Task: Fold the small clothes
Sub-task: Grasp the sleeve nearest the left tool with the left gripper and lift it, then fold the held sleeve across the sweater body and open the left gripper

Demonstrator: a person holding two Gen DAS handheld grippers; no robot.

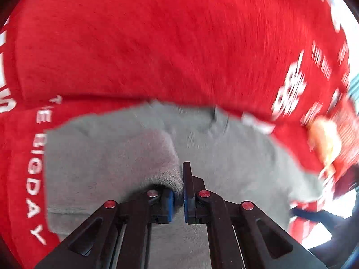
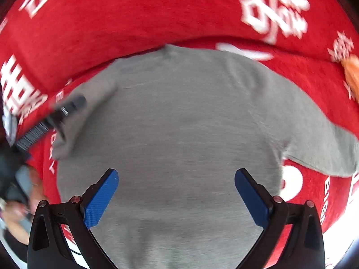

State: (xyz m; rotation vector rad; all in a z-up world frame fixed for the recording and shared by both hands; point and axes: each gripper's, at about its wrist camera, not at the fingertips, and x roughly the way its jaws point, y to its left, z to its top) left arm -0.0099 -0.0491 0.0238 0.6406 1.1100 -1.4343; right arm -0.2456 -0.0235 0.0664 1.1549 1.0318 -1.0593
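Grey knit sweater [image 1: 235, 157] is pinched in the left hand-held gripper [image 1: 178, 199].

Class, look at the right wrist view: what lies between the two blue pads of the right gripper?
Nothing is held there. The right gripper stands open, and between its pads only the grey sweater shows, lying flat on the red cloth beneath.

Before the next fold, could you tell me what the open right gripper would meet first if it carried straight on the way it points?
Most likely the grey garment spread on the red blanket; nothing shows between the right gripper and it.
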